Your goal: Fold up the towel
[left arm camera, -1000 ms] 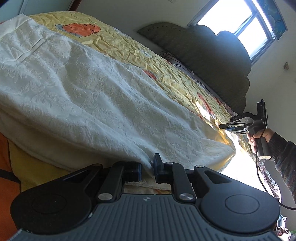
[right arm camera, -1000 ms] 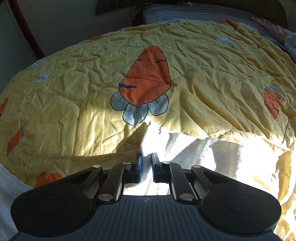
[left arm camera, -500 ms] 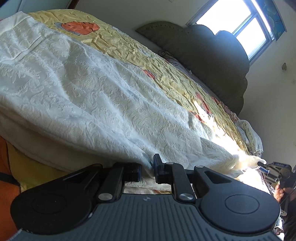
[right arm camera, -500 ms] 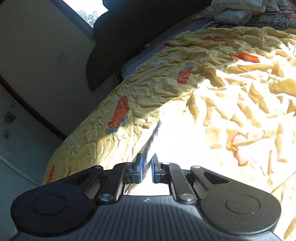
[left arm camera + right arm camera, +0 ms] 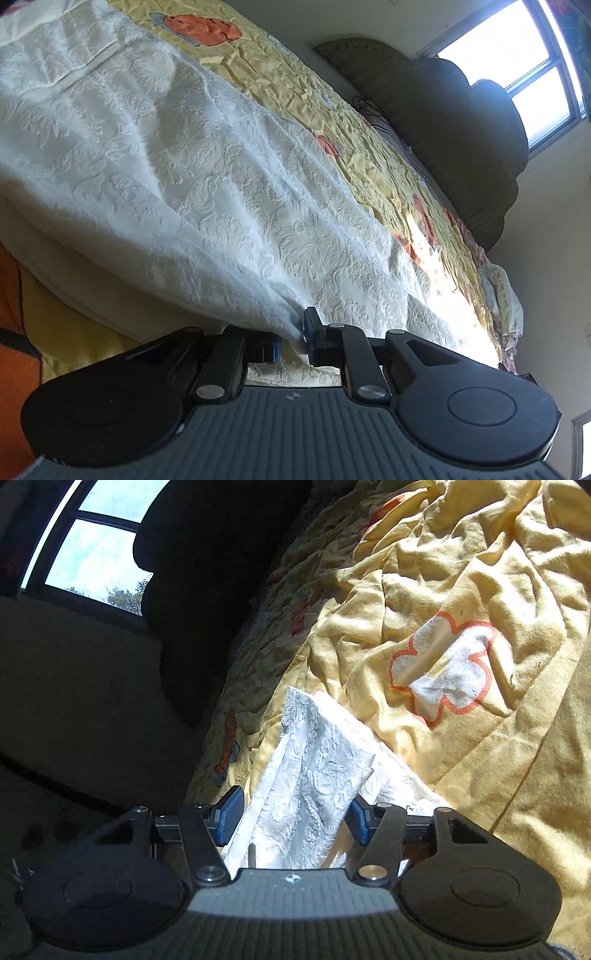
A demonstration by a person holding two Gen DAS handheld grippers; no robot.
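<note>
A white embossed towel [image 5: 184, 166] lies spread over the bed in the left wrist view. One edge of it runs down into my left gripper [image 5: 291, 338], which is shut on that edge. In the right wrist view a folded corner of the towel [image 5: 314, 760] rests on the bedspread. My right gripper [image 5: 293, 816] is open around that corner, its blue pads [image 5: 229, 810] standing wide on either side and apart from the cloth. The rest of the towel is hidden in this view.
A crumpled yellow bedspread [image 5: 461, 572] with orange carrot prints covers the bed [image 5: 369, 155]. A dark padded headboard [image 5: 443, 110] stands under a bright window [image 5: 535, 74]. Bundled light cloth [image 5: 502, 299] lies at the bed's far right side.
My right gripper carried the towel corner across the bed, then opened and let it go. The left gripper kept hold of its edge and barely moved.
</note>
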